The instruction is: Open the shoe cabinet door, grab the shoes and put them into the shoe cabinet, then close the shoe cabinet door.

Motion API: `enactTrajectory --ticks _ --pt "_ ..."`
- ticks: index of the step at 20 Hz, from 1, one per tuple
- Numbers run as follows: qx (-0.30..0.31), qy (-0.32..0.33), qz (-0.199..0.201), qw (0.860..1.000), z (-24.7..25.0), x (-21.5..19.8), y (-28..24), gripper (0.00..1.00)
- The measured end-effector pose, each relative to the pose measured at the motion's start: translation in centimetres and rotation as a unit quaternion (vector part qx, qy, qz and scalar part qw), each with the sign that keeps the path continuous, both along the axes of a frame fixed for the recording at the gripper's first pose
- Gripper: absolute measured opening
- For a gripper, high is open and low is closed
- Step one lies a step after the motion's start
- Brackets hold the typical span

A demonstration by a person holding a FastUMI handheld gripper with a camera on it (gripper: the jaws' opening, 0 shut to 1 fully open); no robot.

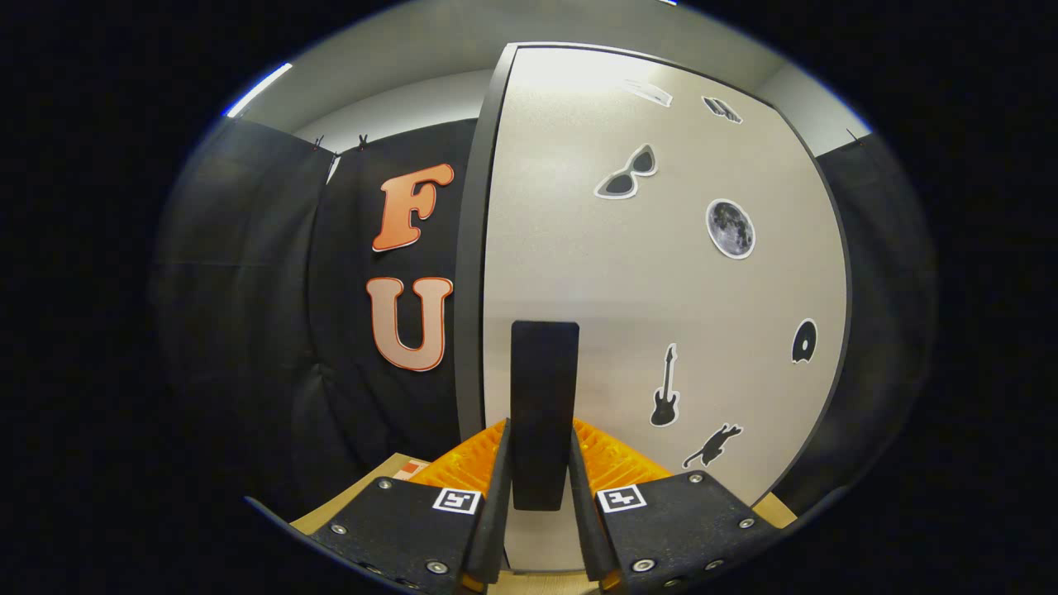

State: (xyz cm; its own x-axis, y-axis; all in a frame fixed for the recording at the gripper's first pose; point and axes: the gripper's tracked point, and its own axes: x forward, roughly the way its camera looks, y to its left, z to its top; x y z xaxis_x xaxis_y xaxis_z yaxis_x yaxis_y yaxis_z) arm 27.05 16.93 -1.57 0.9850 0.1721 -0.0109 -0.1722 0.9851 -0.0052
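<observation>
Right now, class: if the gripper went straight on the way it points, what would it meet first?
The gripper is shut on the black handle; straight on, it would press into the pale cabinet door behind it. The gap is unclear.

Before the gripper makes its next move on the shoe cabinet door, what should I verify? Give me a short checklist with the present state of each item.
1. Handle sits between the gripper fingers: ok.
2. Both fingers press on the black handle: ok, they close against its two sides.
3. Handle stands upright and centred in the grip: ok.
4. Shoe cabinet door position: cannot tell whether it is shut or ajar; its dark left edge shows against the booth wall.
5. Room for the door to swing: cannot tell.
6. Shoes ready for pickup: cannot tell.
</observation>
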Motion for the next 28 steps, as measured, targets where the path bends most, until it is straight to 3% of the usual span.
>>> enactTrajectory --ticks 7,28 --pt "0.012 0.013 -0.006 1.0 0.0 -1.0 -0.6 0.31" --pt "0.022 0.03 -0.035 0.999 -0.2 -10.9 -6.7 0.26"
